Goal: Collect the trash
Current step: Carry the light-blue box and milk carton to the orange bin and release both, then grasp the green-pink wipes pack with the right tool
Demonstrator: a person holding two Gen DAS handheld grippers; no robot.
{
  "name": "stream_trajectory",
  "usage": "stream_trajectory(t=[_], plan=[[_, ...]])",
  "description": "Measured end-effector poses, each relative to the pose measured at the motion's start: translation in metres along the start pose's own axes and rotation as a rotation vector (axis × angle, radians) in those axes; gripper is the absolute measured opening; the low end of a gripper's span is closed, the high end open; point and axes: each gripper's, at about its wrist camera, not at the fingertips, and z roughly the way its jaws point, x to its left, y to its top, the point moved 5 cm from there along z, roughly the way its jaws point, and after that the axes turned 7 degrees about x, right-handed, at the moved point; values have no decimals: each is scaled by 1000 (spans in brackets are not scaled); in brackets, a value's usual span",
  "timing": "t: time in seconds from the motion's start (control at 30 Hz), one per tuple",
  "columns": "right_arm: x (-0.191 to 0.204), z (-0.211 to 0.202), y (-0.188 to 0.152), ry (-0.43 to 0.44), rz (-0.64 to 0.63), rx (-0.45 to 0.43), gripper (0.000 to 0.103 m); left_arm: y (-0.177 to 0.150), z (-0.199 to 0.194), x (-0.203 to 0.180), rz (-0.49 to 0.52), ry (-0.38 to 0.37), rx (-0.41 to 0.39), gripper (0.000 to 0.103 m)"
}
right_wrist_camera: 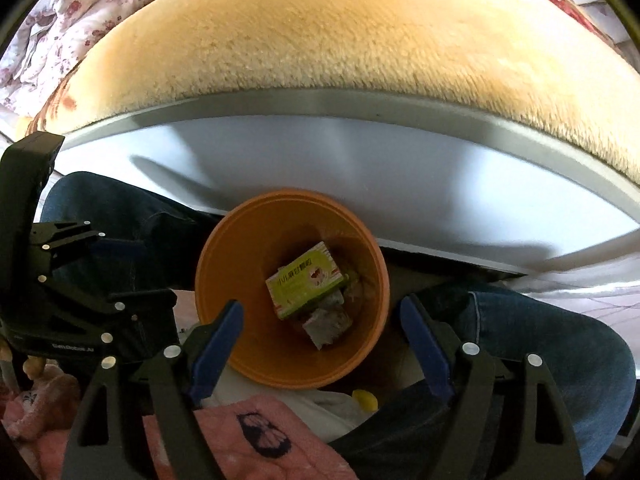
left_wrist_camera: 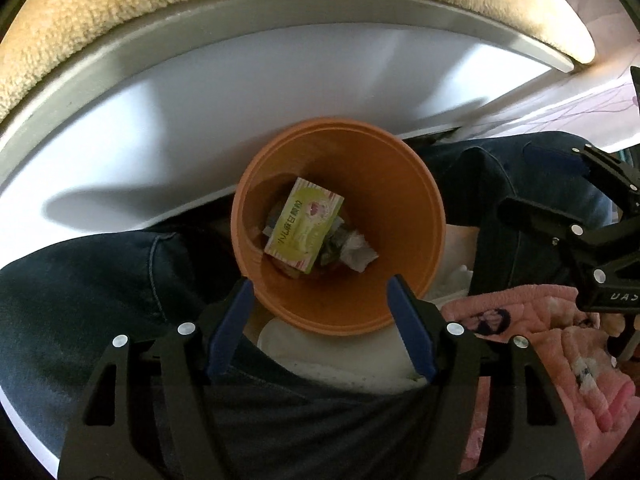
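From the left wrist we look almost straight down, and our left gripper (left_wrist_camera: 320,304) stands wide, its blue pads parted with nothing between them. Framed in that gap is the orange bin (left_wrist_camera: 280,184), and deep inside it lies the green and pink carton (left_wrist_camera: 304,236), tilted, with a crumpled white scrap (left_wrist_camera: 360,254) just beside it on the right. The bin sits between a person's knees in dark jeans (left_wrist_camera: 80,280), with the white bed frame (left_wrist_camera: 160,120) behind it and a tan fleece blanket (left_wrist_camera: 160,20) on top. Off to the right edge we catch the right gripper (left_wrist_camera: 592,216) side-on; from this view we cannot tell how its jaws stand. Pink patterned fabric (left_wrist_camera: 540,340) lies below it.

Over to the right wrist: our right gripper (right_wrist_camera: 320,324) is wide too, pads well apart and holding nothing. The orange bin (right_wrist_camera: 240,260) fills the space between its fingers, the carton (right_wrist_camera: 306,280) resting on other scraps, a pale wrapper (right_wrist_camera: 326,328) just below it. The tan fleece blanket (right_wrist_camera: 340,60) swells across the top above the bed frame (right_wrist_camera: 360,168), with a floral quilt (right_wrist_camera: 60,24) at upper left. The left gripper (right_wrist_camera: 84,280) shows at the left edge, side-on, jaws unreadable here. A small yellow object (right_wrist_camera: 365,399) sits just below the bin's rim, too small to identify.
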Motion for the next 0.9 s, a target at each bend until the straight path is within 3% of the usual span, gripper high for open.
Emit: stream_trajectory(t=[0.2,0.47,0.63,0.7,0.9], plan=[[3,-8,2,5,-2,-19,79,-1,-10,1,-2,11,-21,68],[3,-34,6,2,-4,-90,79,-1,-44,-7,21,35,-113,68],[0,-76,18,8,-5,-204,80,4,-87,-12,34,37,-241,69],[-1,-96,26,0,-11,-266,83,9,-108,-10,31,36,-303,78],[-17,-147,76,-58,-16,-442,88,36,-162,5,-10,117,-478,81]])
